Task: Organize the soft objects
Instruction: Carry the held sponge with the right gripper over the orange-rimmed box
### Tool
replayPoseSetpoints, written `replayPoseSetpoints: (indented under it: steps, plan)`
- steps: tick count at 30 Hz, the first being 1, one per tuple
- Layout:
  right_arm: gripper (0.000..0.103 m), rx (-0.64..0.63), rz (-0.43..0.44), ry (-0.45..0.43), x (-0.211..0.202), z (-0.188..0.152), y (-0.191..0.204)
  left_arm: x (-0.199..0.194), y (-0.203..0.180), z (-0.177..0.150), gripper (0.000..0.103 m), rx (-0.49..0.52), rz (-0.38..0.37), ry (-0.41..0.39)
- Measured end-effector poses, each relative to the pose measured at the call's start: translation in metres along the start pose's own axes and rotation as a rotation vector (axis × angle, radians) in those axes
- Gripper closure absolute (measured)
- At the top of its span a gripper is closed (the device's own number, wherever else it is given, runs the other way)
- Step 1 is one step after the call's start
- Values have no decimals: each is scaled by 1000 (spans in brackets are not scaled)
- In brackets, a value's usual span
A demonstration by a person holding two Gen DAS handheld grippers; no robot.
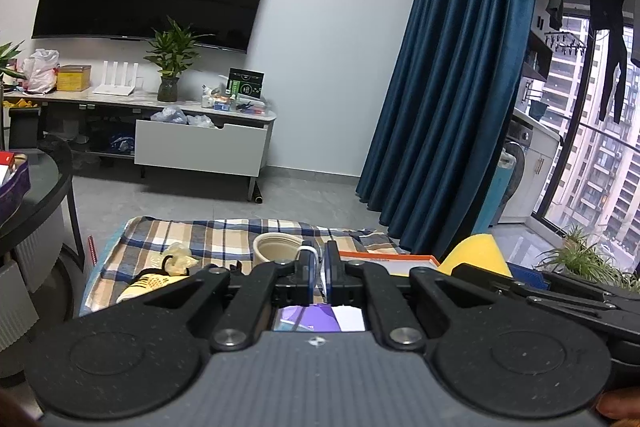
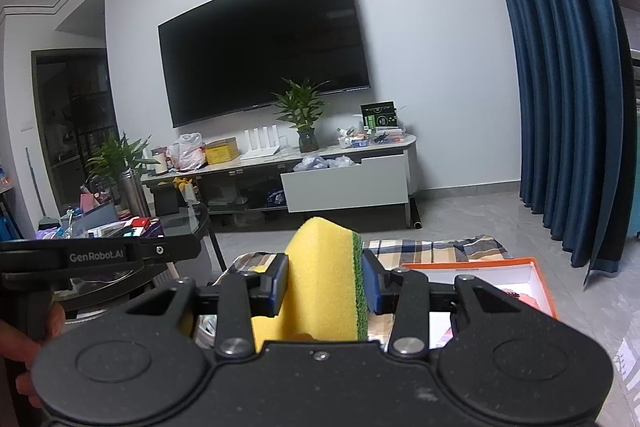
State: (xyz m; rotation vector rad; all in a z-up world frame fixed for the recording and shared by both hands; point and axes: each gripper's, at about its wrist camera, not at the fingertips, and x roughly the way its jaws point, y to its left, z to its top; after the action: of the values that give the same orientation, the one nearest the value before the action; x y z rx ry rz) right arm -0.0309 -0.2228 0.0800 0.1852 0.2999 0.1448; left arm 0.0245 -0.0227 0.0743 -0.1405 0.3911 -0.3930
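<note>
Right wrist view, yellow sponge (image 2: pixel 320 279), green scouring side, pinched upright.

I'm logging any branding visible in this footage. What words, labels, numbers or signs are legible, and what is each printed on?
"GenRobot.AI": white lettering on the black side of the left gripper, seen from the right wrist view.
Green and black box on the TV stand: has print, too small to read.
Yellow box on the stand: label blurred.
Boxes on the glass table: print unreadable.
Nothing else legible.
</note>
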Motion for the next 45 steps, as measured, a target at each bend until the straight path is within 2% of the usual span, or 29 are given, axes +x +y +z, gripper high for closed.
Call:
replayPoseSetpoints:
  steps: [45]
  plan:
    - [55,90,-156,-33,-26,1,-76,47,-68,-4,95,112,-138,48]
